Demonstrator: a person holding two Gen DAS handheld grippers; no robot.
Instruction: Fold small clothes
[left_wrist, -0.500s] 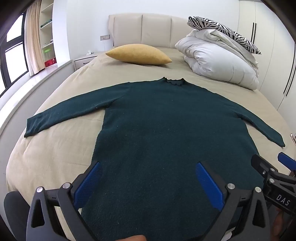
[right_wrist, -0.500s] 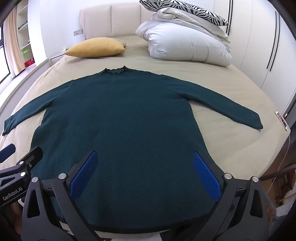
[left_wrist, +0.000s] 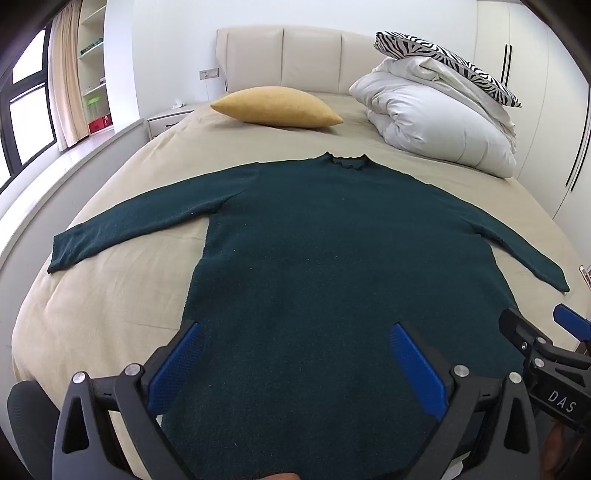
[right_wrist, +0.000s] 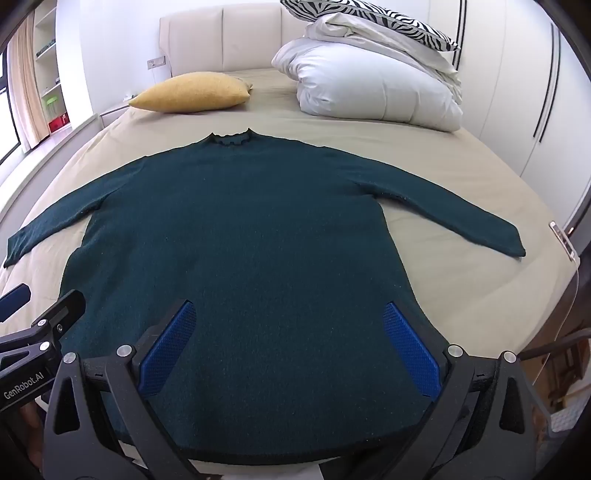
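Observation:
A dark green long-sleeved sweater (left_wrist: 332, 258) lies flat and face down or up on the beige bed (left_wrist: 110, 314), collar toward the headboard, both sleeves spread out to the sides. It also shows in the right wrist view (right_wrist: 251, 229). My left gripper (left_wrist: 295, 365) is open and empty, above the sweater's lower left part. My right gripper (right_wrist: 291, 350) is open and empty, above the hem area. Each gripper shows at the edge of the other's view: the right one in the left wrist view (left_wrist: 532, 332), the left one in the right wrist view (right_wrist: 40, 306).
A yellow pillow (left_wrist: 277, 107) and a white duvet pile (left_wrist: 436, 122) with a zebra pillow (left_wrist: 447, 62) lie by the headboard. A nightstand (left_wrist: 166, 118) and window ledge stand on the left, wardrobes (right_wrist: 535, 92) on the right. A phone (right_wrist: 561, 236) lies at the bed's right edge.
Both grippers have shifted only slightly. The sweater has not moved.

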